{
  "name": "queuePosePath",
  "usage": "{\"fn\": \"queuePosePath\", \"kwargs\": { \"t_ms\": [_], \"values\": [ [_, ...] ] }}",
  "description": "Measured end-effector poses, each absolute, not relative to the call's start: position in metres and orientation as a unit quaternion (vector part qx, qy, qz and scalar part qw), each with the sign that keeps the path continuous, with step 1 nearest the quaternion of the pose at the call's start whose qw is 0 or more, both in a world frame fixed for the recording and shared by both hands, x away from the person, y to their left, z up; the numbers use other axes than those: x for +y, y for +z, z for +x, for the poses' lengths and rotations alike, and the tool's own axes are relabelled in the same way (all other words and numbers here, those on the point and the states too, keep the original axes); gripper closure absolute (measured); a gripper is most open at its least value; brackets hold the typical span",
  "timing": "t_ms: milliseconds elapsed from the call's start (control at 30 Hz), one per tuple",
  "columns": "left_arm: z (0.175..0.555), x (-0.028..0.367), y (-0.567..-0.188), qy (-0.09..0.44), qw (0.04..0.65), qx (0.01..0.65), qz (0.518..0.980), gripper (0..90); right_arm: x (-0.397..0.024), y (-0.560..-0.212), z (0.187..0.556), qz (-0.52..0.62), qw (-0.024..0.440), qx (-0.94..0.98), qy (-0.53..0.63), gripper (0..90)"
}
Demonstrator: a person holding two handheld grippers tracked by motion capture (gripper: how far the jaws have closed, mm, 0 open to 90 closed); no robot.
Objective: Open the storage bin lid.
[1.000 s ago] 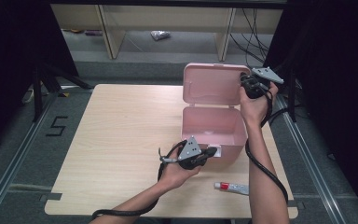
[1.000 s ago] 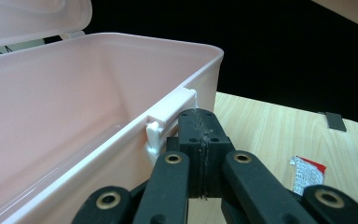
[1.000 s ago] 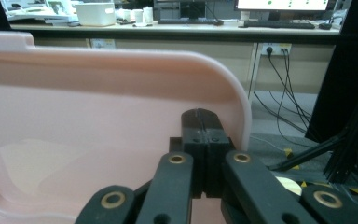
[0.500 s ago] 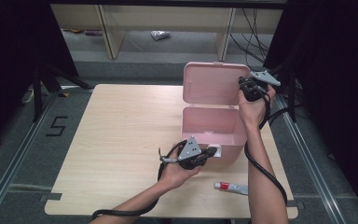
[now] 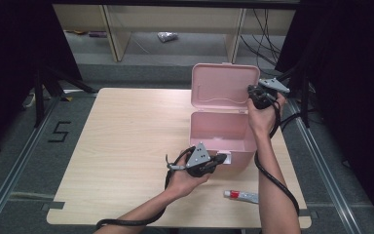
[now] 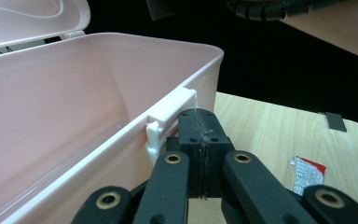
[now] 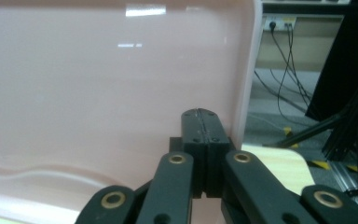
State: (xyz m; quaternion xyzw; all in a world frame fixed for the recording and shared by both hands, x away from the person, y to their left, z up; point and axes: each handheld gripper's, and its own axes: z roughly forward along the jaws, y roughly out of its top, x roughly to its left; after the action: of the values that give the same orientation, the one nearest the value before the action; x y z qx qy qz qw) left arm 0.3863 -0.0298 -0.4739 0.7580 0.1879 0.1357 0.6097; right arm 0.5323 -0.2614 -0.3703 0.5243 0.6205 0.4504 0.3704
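While the pink box (image 5: 222, 134) stands at the 3 o'clock side of the worktop (image 5: 117, 146) with its lid (image 5: 221, 91) raised upright at the box's 12 o'clock edge, the left tongs (image 5: 220, 159) sit at the box's 6 o'clock wall, jaws pressed together with nothing between them. In the left gripper view the tips of these tongs (image 6: 199, 122) rest right against the white latch (image 6: 170, 116) on the front rim of the box (image 6: 74, 121). The right tongs (image 5: 251, 92) are up at the 3 o'clock edge of the open lid, jaws likewise closed flat on each other and empty; in the right gripper view their tips (image 7: 201, 119) lie just before the inner face of the lid (image 7: 112, 79), near its side rim. A small tube (image 5: 241, 195) with a red end lies on the worktop at 5 o'clock, apart from the box
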Motion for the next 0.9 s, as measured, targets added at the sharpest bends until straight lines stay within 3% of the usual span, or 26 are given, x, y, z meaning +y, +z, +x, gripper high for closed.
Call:
{"fn": "queuePosePath", "kwargs": {
  "t_ms": [900],
  "values": [
    [0.387, -0.03, -0.473, 0.135, 0.611, 0.185, 0.758, 88.9, -0.263, -0.383, 0.529, 0.565, 0.311, 0.647, 0.406, 89.5]
  ]
}}
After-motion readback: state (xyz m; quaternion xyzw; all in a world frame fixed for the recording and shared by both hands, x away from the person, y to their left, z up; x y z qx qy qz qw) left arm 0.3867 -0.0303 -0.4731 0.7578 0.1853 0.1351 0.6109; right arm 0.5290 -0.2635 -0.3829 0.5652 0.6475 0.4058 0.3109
